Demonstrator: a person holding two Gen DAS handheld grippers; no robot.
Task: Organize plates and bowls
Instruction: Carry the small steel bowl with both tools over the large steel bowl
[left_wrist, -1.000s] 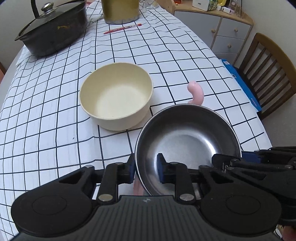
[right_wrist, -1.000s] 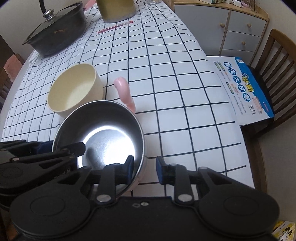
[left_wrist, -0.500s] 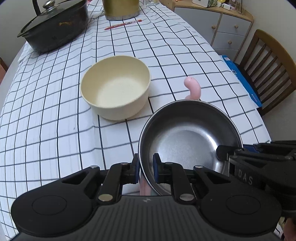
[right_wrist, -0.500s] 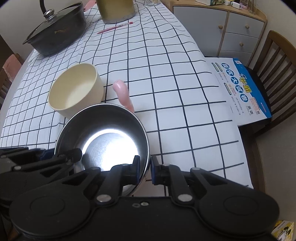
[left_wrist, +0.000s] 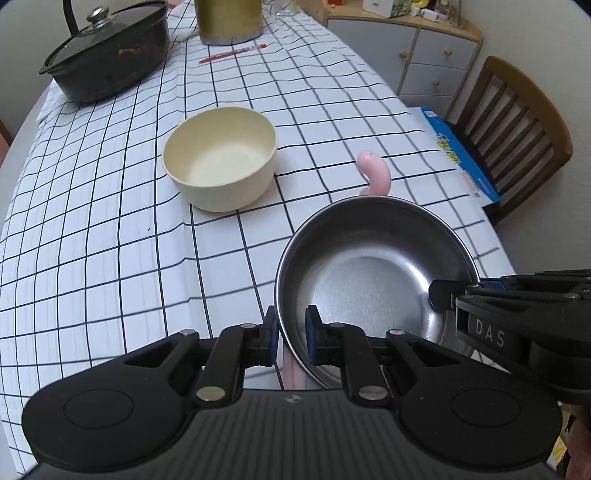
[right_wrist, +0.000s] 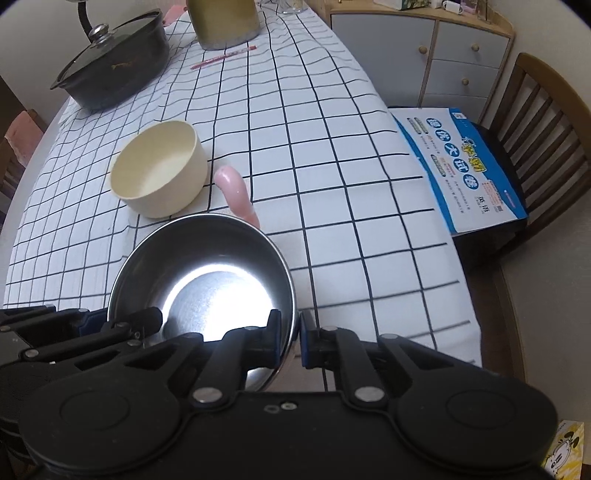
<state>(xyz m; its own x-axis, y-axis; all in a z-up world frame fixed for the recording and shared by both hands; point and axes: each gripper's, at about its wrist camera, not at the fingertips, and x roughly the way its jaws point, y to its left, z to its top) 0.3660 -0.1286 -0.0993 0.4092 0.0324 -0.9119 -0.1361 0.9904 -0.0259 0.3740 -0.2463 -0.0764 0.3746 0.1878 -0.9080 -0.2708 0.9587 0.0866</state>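
A steel bowl (left_wrist: 373, 280) is held between both grippers near the table's front right. My left gripper (left_wrist: 291, 334) is shut on its near-left rim. My right gripper (right_wrist: 289, 338) is shut on its right rim; the steel bowl (right_wrist: 207, 284) shines in the right wrist view. A cream bowl (left_wrist: 221, 157) stands upright on the checked cloth behind and to the left, and it also shows in the right wrist view (right_wrist: 159, 173). A pink curved object (left_wrist: 375, 171) lies just beyond the steel bowl, partly hidden by it.
A black lidded pot (left_wrist: 110, 48) sits at the far left. A gold canister (left_wrist: 229, 18) and a red pencil (left_wrist: 232, 53) are at the far end. A wooden chair (left_wrist: 517, 125) with a blue box (right_wrist: 469, 162) stands right of the table.
Both grippers have closed on the steel bowl's rim. The steel bowl has been lifted and has drawn back a little from the cream bowl.
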